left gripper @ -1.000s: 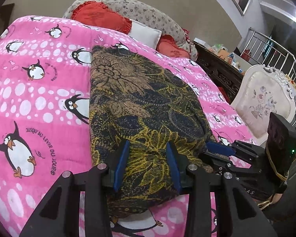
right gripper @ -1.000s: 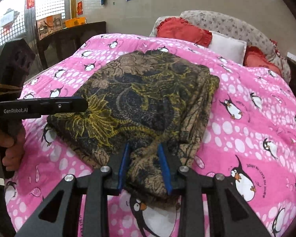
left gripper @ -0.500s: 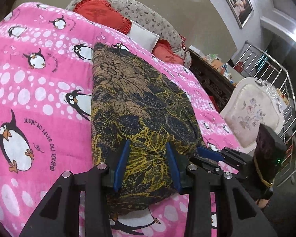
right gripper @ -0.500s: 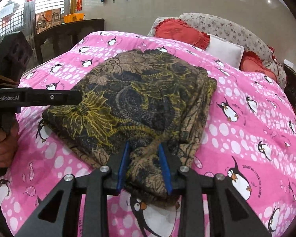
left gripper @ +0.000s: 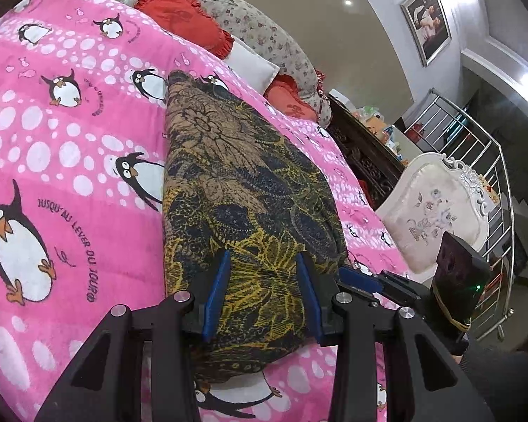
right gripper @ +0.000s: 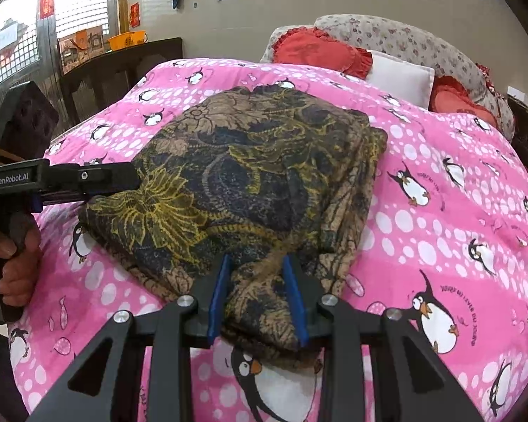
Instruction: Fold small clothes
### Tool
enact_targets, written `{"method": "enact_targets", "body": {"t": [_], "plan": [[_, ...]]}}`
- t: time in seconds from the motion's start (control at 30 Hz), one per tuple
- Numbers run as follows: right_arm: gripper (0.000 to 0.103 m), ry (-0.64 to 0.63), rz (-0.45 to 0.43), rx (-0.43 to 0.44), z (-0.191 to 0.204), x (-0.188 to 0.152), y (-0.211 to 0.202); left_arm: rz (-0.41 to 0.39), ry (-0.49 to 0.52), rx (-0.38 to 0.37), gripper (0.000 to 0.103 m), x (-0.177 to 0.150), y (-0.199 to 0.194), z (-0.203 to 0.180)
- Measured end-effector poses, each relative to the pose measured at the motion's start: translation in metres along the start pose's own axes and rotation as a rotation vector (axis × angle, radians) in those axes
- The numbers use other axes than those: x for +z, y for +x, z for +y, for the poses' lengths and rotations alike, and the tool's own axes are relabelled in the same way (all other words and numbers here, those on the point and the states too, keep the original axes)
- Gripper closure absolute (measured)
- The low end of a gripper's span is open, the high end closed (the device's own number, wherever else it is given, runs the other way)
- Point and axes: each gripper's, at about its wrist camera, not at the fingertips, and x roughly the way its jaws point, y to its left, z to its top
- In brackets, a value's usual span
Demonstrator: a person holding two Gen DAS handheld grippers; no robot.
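With the folded batik cloth [right gripper: 250,190] lying on the pink penguin blanket [right gripper: 440,211], its near edge clamped in the fingers of your left gripper [left gripper: 262,295] and right gripper [right gripper: 257,295], lift both corners level and carry them toward the far edge together.

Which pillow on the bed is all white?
The plain white pillow, wedged between the two red ruffled pillows. Behind them lies a long grey flowered pillow.

Near edge of the folded dark batik-print cloth [left gripper: 250,211] — hidden behind the left gripper's [left gripper: 262,295] black frame, lower centre. Framed wall picture [left gripper: 426,23], upper right — subject too small to tell.
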Motion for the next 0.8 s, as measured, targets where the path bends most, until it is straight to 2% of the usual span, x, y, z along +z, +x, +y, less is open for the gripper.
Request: {"method": "enact_targets", "body": {"t": [0.2,0.33,0.4,0.43,0.47,0.5,0.53,0.6,0.63,0.7,0.8], "plan": [[0.070,0.005,-0.010,0.007,-0.002,-0.001,-0.001,0.003,0.038,0.039,0.084,0.000,0.001,-0.005],[0.070,0.007,-0.004,0.010,-0.002,-0.001,0.000,0.032,0.032,0.052,0.079,0.006,0.002,-0.008],[0.070,0.033,0.042,0.027,-0.004,0.009,-0.003,0.051,0.060,0.113,0.071,0.016,-0.004,-0.021],[0.070,0.052,0.051,0.048,-0.006,0.016,-0.007,0.044,0.077,0.126,0.057,0.022,-0.009,-0.029],[0.070,0.077,0.025,0.076,-0.009,0.026,-0.016,0.020,0.092,0.129,0.050,0.032,-0.015,-0.036],[0.070,0.090,-0.029,0.076,-0.012,0.035,-0.026,-0.002,0.094,0.133,0.048,0.041,-0.018,-0.040],[0.070,0.089,-0.080,0.032,-0.015,0.050,-0.032,-0.023,0.094,0.140,0.048,0.053,-0.018,-0.042],[0.070,0.082,-0.086,-0.042,-0.018,0.074,-0.025,-0.043,0.085,0.182,0.048,0.084,-0.006,-0.043],[0.070,0.088,-0.070,-0.049,-0.019,0.084,-0.015,-0.041,0.072,0.209,0.048,0.098,0.005,-0.040],[0.070,0.080,-0.058,-0.017,-0.018,0.098,0.008,-0.001,0.042,0.233,0.048,0.120,0.032,-0.034],[0.070,0.065,-0.029,-0.041,-0.018,0.095,0.035,0.077,0.031,0.238,0.048,0.133,0.077,-0.025]]}}
